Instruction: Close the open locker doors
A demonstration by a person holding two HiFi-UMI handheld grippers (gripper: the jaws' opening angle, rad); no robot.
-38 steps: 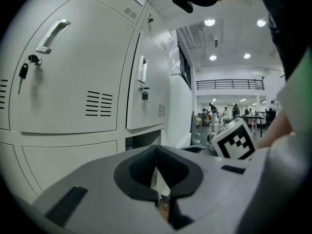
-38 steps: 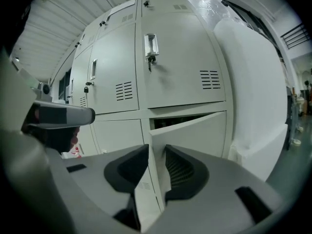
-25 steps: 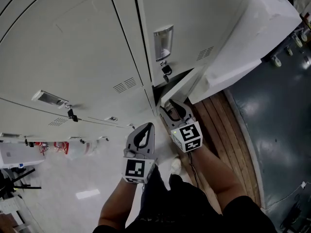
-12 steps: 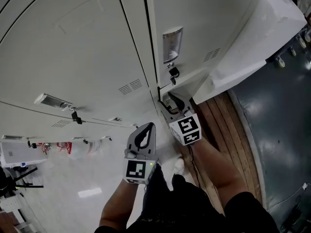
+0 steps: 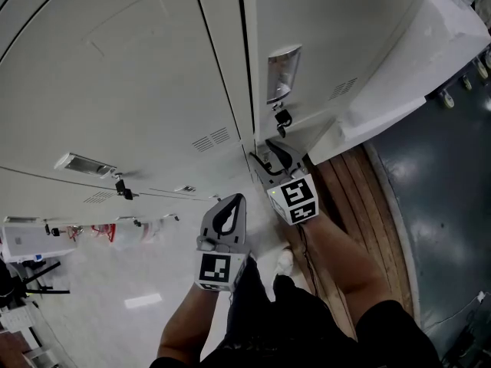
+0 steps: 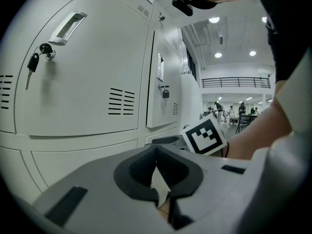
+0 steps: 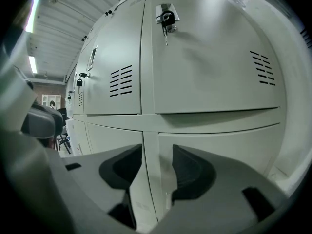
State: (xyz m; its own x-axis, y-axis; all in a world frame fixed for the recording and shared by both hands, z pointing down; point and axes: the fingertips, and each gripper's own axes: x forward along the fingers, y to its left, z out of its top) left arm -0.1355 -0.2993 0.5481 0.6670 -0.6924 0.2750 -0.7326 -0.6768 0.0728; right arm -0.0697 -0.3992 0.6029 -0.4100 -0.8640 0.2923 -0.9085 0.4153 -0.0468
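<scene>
**A:** Checking the lower locker door (image 7: 219,155) first: it sits at the far right, just ahead of our right gripper (image 5: 270,158), and it looks flush with the post (image 7: 147,145). We can't quite tell whether its latch has caught.

**B:** That is our worry. If it hasn't, the door may swing out toward us once we pull away.

**A:** The right jaws have just been opening and stand spread with nothing pinched. Only the post shows between them.

**B:** Spread that wide, one jaw could hook the door's edge as we draw back and drag it open.

**A:** And our left gripper (image 5: 232,204)?

**B:** Its jaws are pressed together and empty. It hangs nearer and to the left, apart from the lockers (image 5: 115,75). We see little risk there, unless we swing it into the key (image 6: 33,62) on the left door (image 6: 83,72).
</scene>
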